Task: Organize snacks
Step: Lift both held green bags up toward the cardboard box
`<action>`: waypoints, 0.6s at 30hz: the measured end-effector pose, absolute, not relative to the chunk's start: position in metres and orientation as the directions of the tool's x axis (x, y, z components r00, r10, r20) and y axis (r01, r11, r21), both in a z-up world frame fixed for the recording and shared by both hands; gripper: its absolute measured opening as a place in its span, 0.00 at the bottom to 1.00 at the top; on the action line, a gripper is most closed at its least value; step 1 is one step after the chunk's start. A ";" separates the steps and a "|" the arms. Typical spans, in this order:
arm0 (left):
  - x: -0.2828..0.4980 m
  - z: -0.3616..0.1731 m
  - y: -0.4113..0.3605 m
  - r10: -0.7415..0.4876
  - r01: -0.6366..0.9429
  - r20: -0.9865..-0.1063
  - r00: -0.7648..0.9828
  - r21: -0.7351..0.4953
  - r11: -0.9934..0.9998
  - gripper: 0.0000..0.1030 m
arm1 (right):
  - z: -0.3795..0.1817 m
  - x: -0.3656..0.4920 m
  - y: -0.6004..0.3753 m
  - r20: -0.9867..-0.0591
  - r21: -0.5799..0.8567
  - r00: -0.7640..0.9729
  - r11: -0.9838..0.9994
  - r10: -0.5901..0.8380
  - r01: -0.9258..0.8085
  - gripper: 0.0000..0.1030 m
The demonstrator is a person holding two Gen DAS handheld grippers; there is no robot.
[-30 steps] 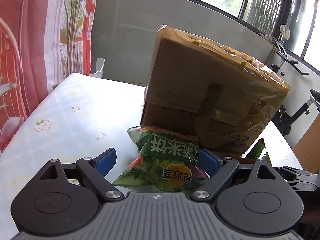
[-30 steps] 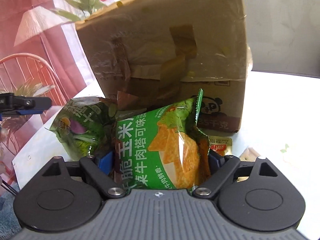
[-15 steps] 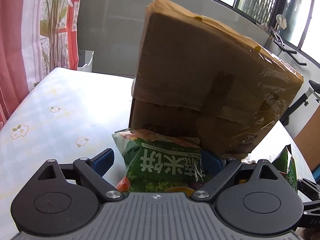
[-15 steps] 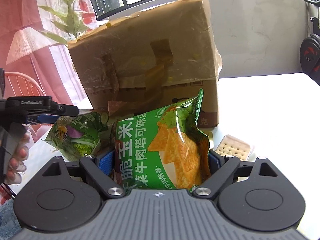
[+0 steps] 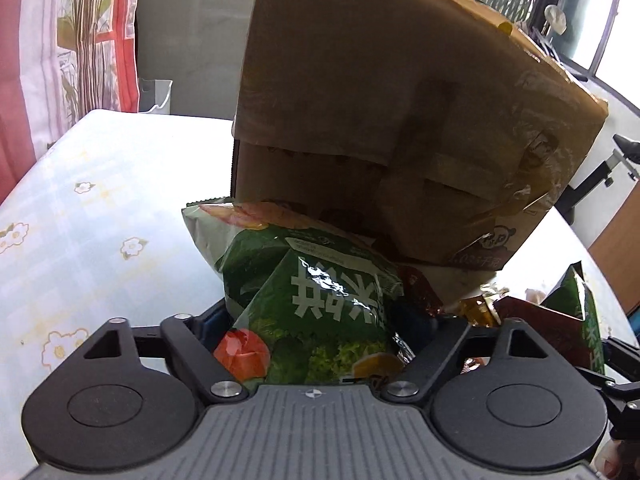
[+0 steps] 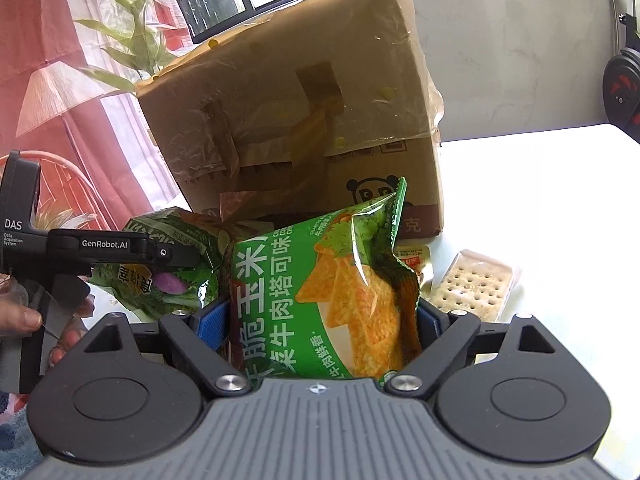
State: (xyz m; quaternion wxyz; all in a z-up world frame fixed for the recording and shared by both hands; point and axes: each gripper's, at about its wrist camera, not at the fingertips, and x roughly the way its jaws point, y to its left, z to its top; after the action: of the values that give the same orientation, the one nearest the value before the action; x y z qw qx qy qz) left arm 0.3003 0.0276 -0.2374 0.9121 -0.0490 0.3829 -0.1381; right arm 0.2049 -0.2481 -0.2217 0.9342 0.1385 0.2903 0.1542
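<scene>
- A taped cardboard box stands on a pale flowered surface; it is the landmark.
- The left tongs are closing around a dark green vegetable snack bag, just in front of the box.
- The right tongs grip a bright green corn chip bag, also before the box.
- A cracker packet lies near the box's right corner.

table: pale cloth with little flower prints covered it
box: taped-up cardboard box sat right on the cloth
crackers: clear-wrapped cracker pack lay flat near the box
sachet: small packet beside the crackers
</scene>
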 end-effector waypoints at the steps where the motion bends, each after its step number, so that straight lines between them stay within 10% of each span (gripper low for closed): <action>1: 0.297 -0.236 0.030 -0.283 0.206 -0.679 0.677 -0.195 0.959 0.77 | -0.221 0.205 -0.248 -0.498 0.351 0.785 0.913 0.370 -0.208 0.87; 18: 0.227 -0.170 0.074 -0.163 0.078 -0.543 0.824 -0.176 0.981 0.75 | -0.205 0.195 -0.250 -0.404 0.342 0.829 0.905 0.385 -0.254 0.87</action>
State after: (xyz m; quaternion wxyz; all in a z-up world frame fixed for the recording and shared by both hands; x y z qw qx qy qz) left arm 0.2267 0.0743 -0.1698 0.9522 -0.0731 0.2899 -0.0631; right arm 0.1948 -0.2504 -0.2052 0.9464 0.1380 0.2383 0.1688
